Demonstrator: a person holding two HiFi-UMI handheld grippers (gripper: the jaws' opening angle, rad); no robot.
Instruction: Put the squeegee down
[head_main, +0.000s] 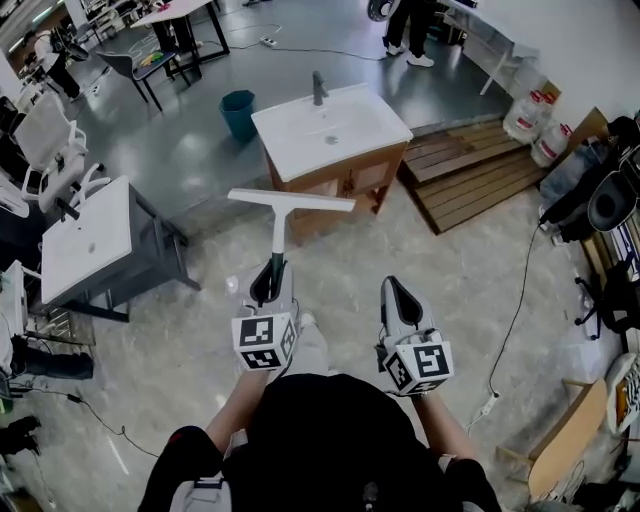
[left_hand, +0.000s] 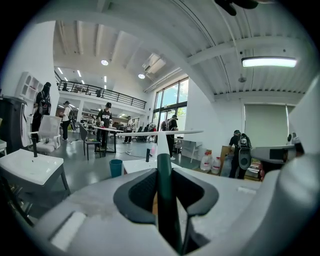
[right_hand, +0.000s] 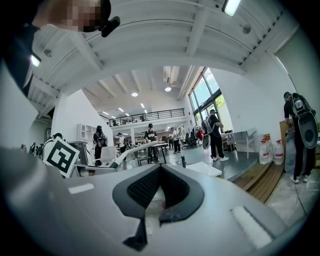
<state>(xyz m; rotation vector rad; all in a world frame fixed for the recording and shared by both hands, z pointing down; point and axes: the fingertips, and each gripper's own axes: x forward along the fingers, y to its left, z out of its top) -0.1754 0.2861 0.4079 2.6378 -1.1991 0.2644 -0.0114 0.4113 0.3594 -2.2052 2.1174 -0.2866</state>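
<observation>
The left gripper (head_main: 272, 272) is clamped on the dark green handle of the white T-shaped squeegee (head_main: 279, 228), its jaws closed against the handle on both sides. The squeegee is held up in the air over the pale stone floor (head_main: 180, 330), and its long white blade lies crosswise at the far end, toward the white sink basin on a wooden cabinet (head_main: 300, 135) that stands ahead. Just beside it, the right gripper (head_main: 393, 287) has its jaws closed together at the tips with nothing between them.
</observation>
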